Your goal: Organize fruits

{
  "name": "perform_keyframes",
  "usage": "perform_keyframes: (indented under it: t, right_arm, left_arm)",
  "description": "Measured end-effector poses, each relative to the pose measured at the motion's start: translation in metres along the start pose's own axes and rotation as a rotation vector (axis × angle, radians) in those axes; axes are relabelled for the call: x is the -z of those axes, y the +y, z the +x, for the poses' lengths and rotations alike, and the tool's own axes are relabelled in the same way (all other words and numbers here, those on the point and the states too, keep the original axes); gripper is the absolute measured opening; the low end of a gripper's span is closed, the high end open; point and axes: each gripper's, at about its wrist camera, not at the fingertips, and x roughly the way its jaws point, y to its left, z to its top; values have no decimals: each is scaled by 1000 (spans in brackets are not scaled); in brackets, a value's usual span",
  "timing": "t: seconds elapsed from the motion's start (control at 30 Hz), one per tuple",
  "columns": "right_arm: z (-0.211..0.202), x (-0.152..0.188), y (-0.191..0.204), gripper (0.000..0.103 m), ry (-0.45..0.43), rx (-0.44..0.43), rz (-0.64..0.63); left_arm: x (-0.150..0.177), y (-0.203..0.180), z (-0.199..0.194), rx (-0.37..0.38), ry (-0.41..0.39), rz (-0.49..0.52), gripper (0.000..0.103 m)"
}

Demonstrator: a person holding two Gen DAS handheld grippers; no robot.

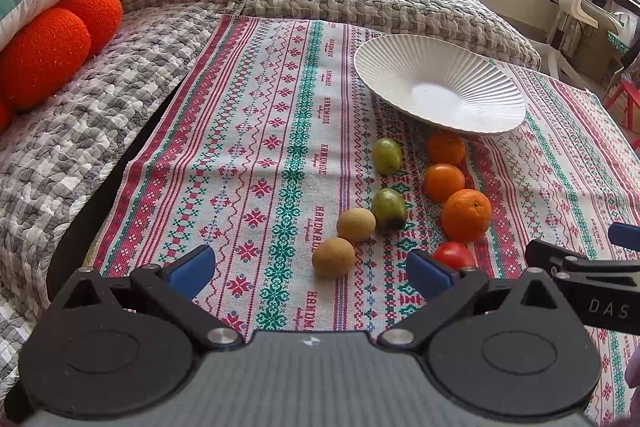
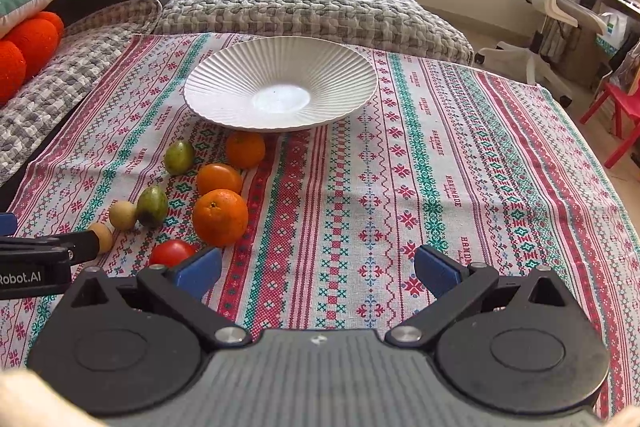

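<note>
**Inspector:** You are holding both tools low over the patterned cloth, and neither is carrying anything. Your left gripper is standing with its blue pads spread wide and bare; your right gripper is showing the same, released and empty.

**Operator:** Where is the fruit lying?

**Inspector:** All of it is still sitting on the cloth in a loose double row, on the near side of the white ribbed plate, which is holding nothing. The far orange is resting just at the plate's rim. Then come a second orange, the large orange and the red tomato, with two green fruits and two tan fruits running alongside.

**Operator:** Which hand is nearer?

**Inspector:** I judge the left. The nearer tan fruit is lying just ahead of your left pads, slightly right of centre, and the tomato is sitting beside your left tool's right pad. From your right tool the whole row is falling off to the left, outside the opening. The fruits are roundish, so the approach axis is mattering little; only the green ones are looking somewhat oval.
</note>
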Motion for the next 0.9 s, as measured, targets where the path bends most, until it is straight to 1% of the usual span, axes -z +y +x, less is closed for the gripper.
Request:
perform_keyframes:
  t: [0.47, 0.7, 0.9]
  right_arm:
    - [-1, 0, 2, 103, 1, -13, -8]
    - [0, -1, 3, 103, 5, -24, -3]
    - [2, -1, 1, 101, 19, -61, 16]
  left_arm:
    - [0, 1, 0, 5, 6, -1, 94]
    - [-1, 2, 3, 8, 23, 5, 94]
    - [0, 9, 9, 44, 55, -4, 94]
